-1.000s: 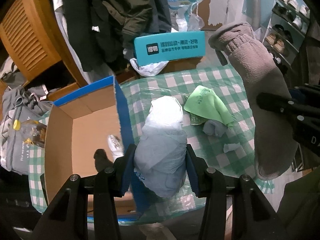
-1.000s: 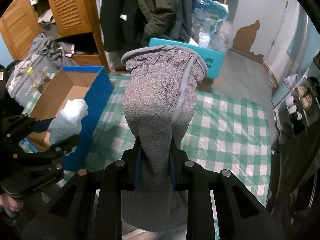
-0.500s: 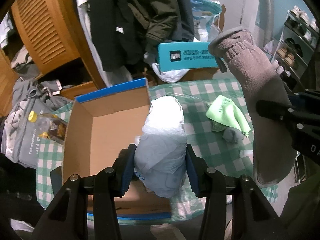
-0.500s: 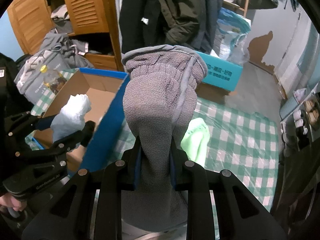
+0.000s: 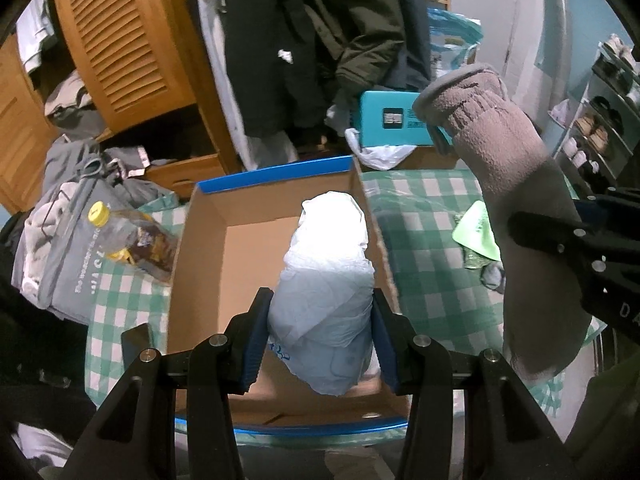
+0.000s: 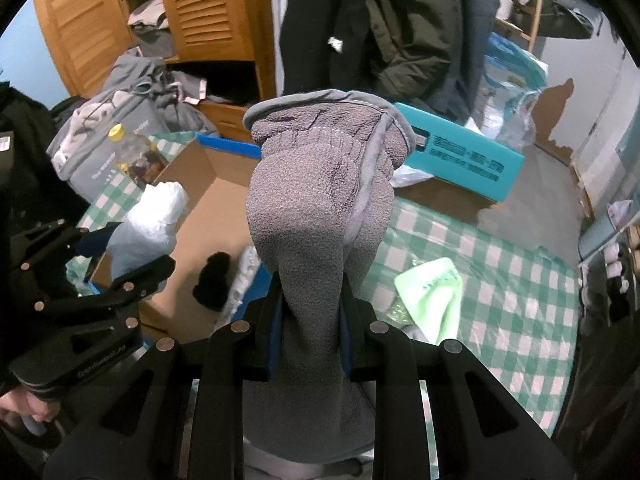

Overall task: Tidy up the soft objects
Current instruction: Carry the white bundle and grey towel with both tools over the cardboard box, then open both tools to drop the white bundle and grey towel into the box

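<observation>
Over the open cardboard box (image 5: 256, 264), the left gripper (image 5: 320, 332) hangs with its jaws clamped on a pale plastic-wrapped bundle (image 5: 326, 280), and that is the relation everything turns on: the bundle sits directly above the box's brown floor, toward its right wall, long axis running straight out along the fingers. Letting go looks like all that is needed there. Off to the right, the right gripper (image 6: 310, 328) is closed on a grey fleece sock (image 6: 320, 216), which stands up out of the jaws, cuff uppermost; it is over the green checked cloth (image 6: 500, 264), outside the box and just beside its blue-edged wall, so it must travel leftward to get in. A black sock (image 6: 212, 280) already lies inside, and a green cloth (image 6: 430, 288) waits on the checked sheet.
</observation>
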